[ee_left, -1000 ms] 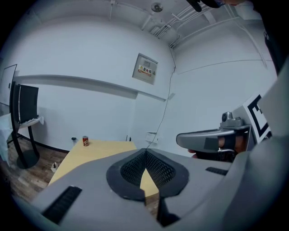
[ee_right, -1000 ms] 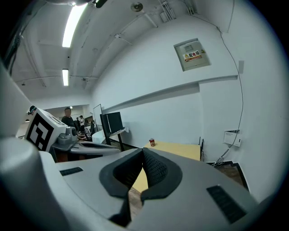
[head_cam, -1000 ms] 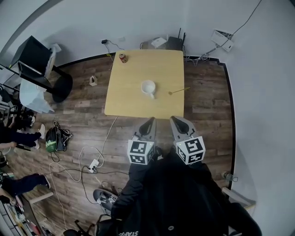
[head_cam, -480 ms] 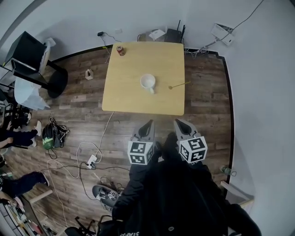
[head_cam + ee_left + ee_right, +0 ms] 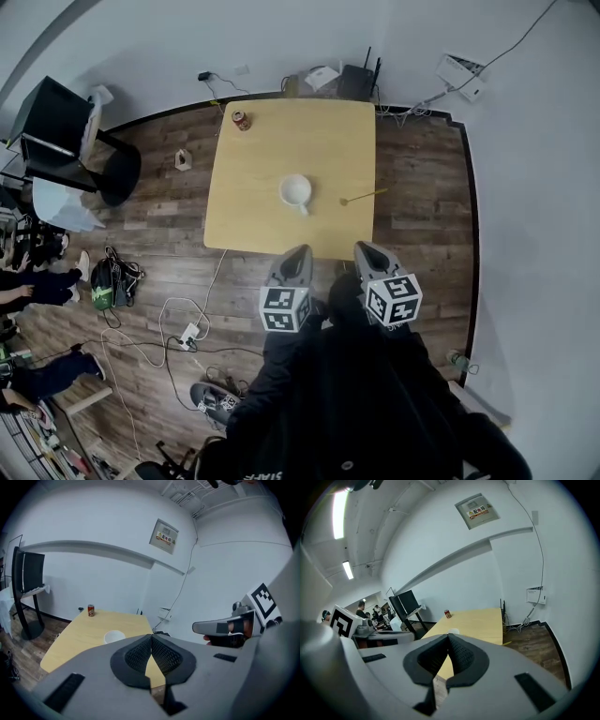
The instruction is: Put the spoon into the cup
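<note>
while left gripper (image 5: 300, 251) and right gripper (image 5: 366, 248) fingers (image 5: 461, 657) sit pressed together, empty; spoon (image 5: 363, 196) lies right of cup (image 5: 295, 191) on tabletop (image 5: 262, 169); spread right fingers, approach handle low

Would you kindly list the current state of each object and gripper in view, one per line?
cup: upright on the table, looks empty.
spoon: lying flat on the table, right of the cup, apart from it.
can: upright at a far table corner.
left gripper: jaws together, holding nothing.
right gripper: jaws together, holding nothing.
</note>
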Available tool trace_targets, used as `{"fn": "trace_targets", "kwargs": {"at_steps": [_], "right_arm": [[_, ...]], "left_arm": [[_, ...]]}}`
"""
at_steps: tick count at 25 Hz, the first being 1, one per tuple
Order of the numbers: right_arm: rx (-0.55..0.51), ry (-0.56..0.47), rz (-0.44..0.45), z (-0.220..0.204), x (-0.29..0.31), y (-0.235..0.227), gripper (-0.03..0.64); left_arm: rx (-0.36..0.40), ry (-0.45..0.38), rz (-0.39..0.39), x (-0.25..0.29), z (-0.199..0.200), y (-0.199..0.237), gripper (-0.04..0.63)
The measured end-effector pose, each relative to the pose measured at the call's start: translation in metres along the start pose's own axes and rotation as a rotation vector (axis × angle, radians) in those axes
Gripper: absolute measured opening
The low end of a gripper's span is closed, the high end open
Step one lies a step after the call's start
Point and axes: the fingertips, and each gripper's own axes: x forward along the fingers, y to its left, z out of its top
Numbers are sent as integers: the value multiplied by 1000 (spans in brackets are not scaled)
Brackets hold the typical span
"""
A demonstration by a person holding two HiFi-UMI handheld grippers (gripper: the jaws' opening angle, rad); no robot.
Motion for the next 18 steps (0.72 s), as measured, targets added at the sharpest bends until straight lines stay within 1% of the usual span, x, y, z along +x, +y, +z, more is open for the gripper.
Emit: {"fn": "trace_targets", "kwargs": {"at_steps": [4,8,11,18], "right_arm": [[40,-5,7,17,24,-42,21],[99,5,30,21,43,-80,23],[149,42,34,11,59,-110,23],[293,123,-4,-23,91,-177,25]], "left_arm": [[-22,-8,-6,46,17,0,34],[-35,21,-4,86,17,-2,34],[-49,52,9,113,13,-3,34],[-72,152,40,160,-13,-1,34]]}}
